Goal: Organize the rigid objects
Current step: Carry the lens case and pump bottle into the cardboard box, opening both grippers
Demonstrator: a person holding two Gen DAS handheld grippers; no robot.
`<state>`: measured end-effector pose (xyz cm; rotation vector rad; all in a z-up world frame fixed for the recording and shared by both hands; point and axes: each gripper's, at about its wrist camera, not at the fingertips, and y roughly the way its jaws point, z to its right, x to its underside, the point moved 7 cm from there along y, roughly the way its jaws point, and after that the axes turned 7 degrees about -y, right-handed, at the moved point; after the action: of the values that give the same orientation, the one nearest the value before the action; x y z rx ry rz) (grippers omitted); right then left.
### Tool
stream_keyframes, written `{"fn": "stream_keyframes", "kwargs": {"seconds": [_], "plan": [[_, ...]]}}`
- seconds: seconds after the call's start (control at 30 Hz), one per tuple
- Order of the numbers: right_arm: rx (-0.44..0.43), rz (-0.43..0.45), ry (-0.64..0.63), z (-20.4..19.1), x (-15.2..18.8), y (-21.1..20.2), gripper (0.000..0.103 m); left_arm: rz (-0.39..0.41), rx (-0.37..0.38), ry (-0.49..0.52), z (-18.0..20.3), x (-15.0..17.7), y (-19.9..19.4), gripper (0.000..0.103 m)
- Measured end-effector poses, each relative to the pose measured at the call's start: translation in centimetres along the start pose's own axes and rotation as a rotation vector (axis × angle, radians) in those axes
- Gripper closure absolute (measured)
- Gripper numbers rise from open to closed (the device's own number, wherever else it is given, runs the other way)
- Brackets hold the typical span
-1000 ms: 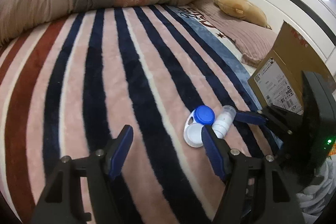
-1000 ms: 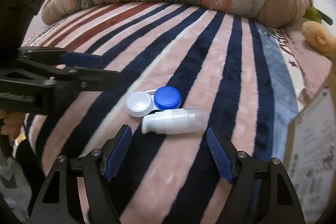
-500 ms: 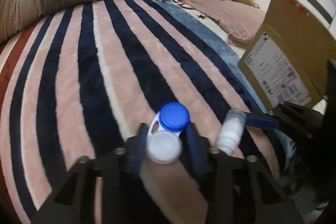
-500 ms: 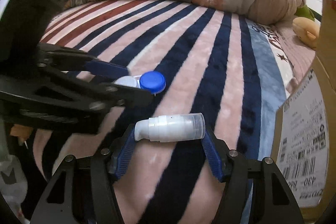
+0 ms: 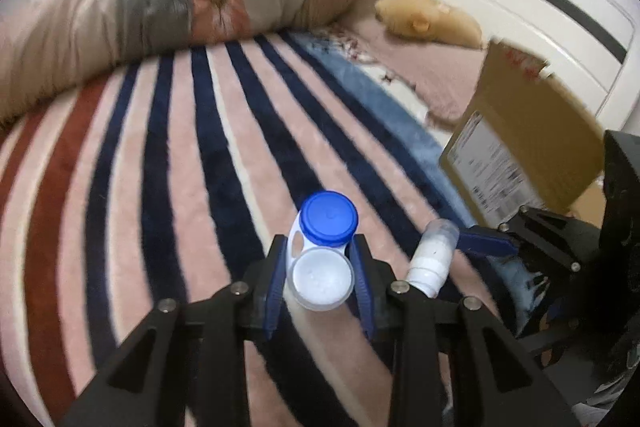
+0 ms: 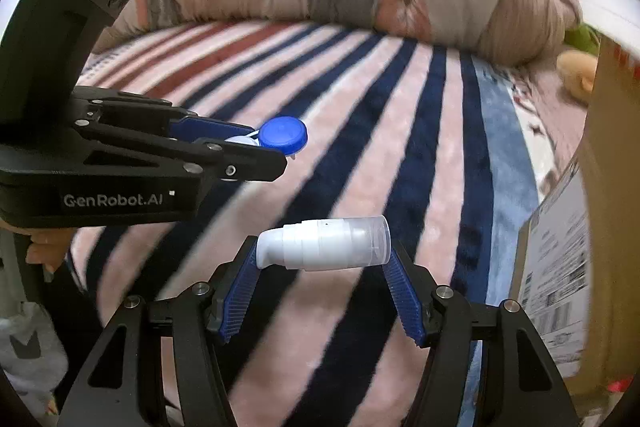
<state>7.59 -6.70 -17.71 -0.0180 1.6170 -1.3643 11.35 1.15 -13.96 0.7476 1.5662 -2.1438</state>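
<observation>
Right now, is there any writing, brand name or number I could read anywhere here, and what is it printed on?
"GenRobot.AI": white letters on the black body of the left gripper, seen from the right wrist view.
Shipping label on the cardboard box: printed lines and barcodes, too small and blurred to read.
Red marks near the box's top edge: blurred, unreadable.
Contact lens case and pump bottle: no writing visible.

Left gripper (image 5: 320, 277): I have its blue pads pinched on the contact lens case (image 5: 322, 251), lifted off the striped blanket (image 5: 160, 187).
Right gripper (image 6: 324, 267): clamped endwise on the pump bottle (image 6: 326, 245), also above the blanket, nose tilted down.
</observation>
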Motion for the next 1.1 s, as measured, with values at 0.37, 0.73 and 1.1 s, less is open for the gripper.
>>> {"fn": "stream_keyframes", "kwargs": {"seconds": [0.37, 0.73, 1.1], "plan": [[0.034, 0.246, -0.033, 0.5, -4.1, -10.6, 0.045, 0.181, 0.089, 0.086, 6.9, -4.2, -10.0, 0.075], [0.222, 0.312, 0.167, 11.5, -0.4, -17.6, 0.045, 0.172, 0.187, 0.214, 17.4, -6.9, -8.8, 0.075], [0.273, 0.193, 0.245, 18.1, 5.1, -17.7, 0.044, 0.065, 0.208, 0.260, 23.8, -6.9, -3.0, 0.075]]}}
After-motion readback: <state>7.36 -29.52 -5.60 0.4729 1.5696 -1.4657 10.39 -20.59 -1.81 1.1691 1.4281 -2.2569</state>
